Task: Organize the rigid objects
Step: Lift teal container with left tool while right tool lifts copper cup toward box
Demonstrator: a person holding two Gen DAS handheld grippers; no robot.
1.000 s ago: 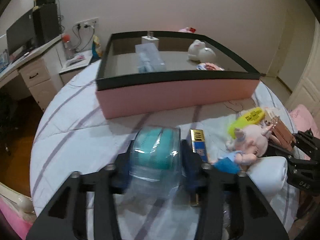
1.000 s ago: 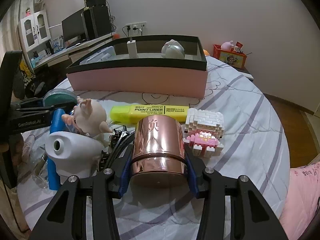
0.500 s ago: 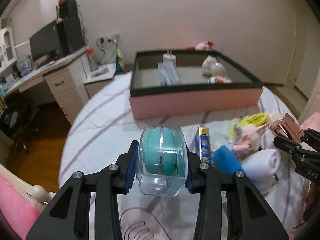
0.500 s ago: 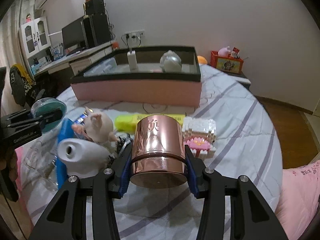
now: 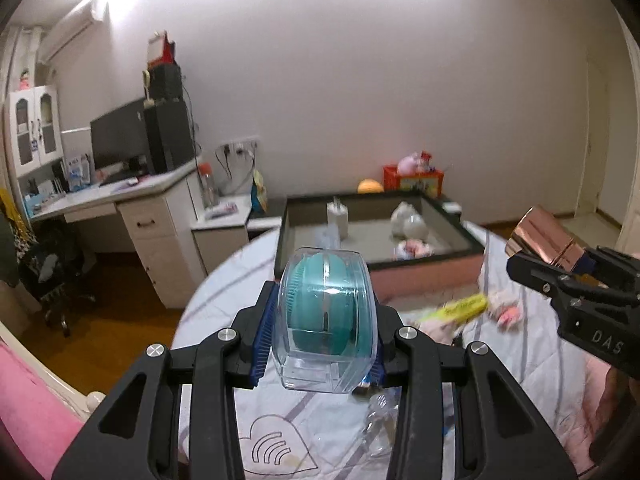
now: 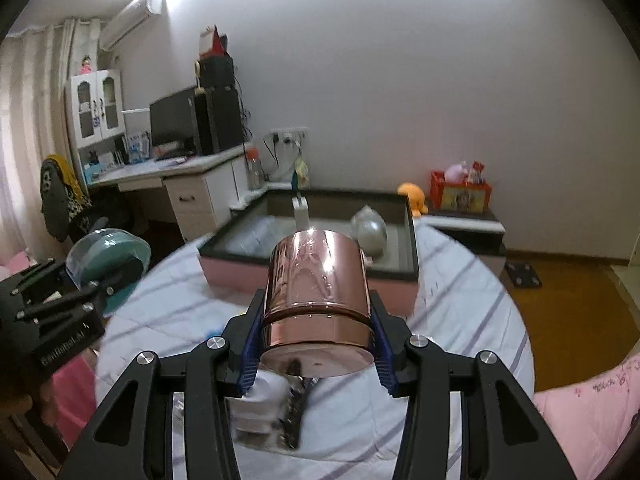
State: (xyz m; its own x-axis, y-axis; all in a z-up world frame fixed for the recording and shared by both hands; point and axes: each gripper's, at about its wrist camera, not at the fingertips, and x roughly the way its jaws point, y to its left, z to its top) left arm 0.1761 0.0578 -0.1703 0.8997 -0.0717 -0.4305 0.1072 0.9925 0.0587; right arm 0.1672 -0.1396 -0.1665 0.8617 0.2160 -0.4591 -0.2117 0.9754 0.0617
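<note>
both picks look done and the carry is in hand: the left gripper (image 5: 325,334) is clamped on a clear, rounded plastic case with a teal ribbed disc inside (image 5: 326,316), and the right gripper (image 6: 316,338) is clamped on a shiny rose-gold metal cylinder tin (image 6: 316,296). each is held in the air above the white striped bedsheet (image 6: 460,304). the next move calls for bringing both over the dark rim of the shallow pink-sided tray (image 6: 412,236) and setting them on bare floor, clear of the pale rounded thing (image 6: 370,232) already inside, which may be a soft toy. the smooth tin could slip; the case looks brittle.
</note>
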